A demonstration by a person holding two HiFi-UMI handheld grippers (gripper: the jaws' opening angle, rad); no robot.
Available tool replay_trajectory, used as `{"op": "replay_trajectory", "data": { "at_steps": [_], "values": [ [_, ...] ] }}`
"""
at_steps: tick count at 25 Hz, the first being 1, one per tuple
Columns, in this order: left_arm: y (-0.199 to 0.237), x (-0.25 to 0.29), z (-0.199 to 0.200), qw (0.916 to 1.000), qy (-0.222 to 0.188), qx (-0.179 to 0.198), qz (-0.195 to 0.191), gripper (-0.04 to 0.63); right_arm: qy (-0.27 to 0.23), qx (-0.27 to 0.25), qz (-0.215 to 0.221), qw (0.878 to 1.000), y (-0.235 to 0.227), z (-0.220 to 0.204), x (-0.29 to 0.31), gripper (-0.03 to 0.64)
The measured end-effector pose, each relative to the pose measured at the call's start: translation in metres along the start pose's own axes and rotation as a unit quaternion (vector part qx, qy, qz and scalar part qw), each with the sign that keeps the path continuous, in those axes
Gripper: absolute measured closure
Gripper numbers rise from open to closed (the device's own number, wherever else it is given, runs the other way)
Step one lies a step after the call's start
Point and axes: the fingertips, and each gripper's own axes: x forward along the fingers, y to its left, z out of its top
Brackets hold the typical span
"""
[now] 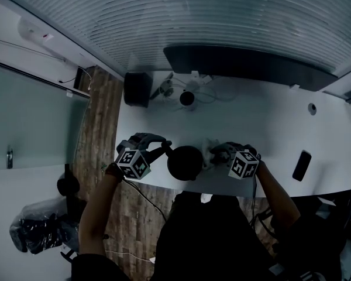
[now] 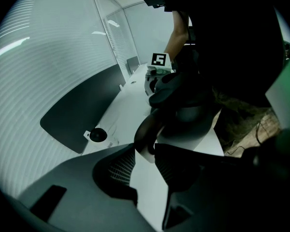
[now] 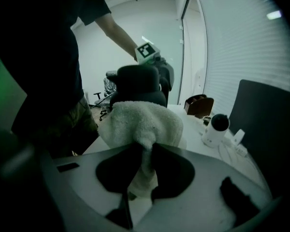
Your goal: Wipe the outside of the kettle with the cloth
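A black kettle stands near the front edge of the white table. My left gripper is at its left side, shut on the curved kettle handle, which sits between the jaw tips of the left gripper. A white terry cloth is pinched in my right gripper, and it lies pressed against the right side of the kettle. In the head view the right gripper and the cloth touch the kettle's right flank.
A small white camera with a dark head and its cables stand at the back of the table. A black box is at the back left, a dark phone at the right. A dark curved panel lines the far side.
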Motion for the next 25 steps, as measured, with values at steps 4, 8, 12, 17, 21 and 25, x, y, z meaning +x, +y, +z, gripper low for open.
{"op": "replay_trajectory", "data": {
  "at_steps": [4, 8, 12, 17, 21, 25],
  "values": [
    [0.0, 0.0, -0.001, 0.9999, 0.0, 0.015, -0.005, 0.476, -0.047, -0.022, -0.01, 0.999, -0.009, 0.042, -0.03, 0.548],
    [0.003, 0.004, 0.001, 0.9997, 0.001, 0.023, -0.01, 0.476, -0.047, -0.07, 0.019, 0.996, -0.001, 0.055, -0.021, 0.548],
    [0.007, 0.008, 0.002, 0.9988, 0.001, 0.044, -0.022, 0.476, -0.032, -0.071, 0.031, 0.996, 0.004, 0.047, -0.012, 0.548],
    [0.01, 0.013, 0.005, 0.9966, 0.008, 0.071, -0.041, 0.476, 0.0, -0.065, 0.052, 0.997, 0.017, 0.019, 0.011, 0.548],
    [0.014, 0.019, 0.013, 0.994, 0.012, 0.094, -0.054, 0.476, 0.018, -0.038, 0.059, 0.997, 0.024, -0.005, 0.032, 0.548],
    [0.015, 0.022, 0.014, 0.992, 0.012, 0.11, -0.06, 0.476, 0.014, -0.025, 0.057, 0.998, 0.027, -0.008, 0.035, 0.548]
  ]
}}
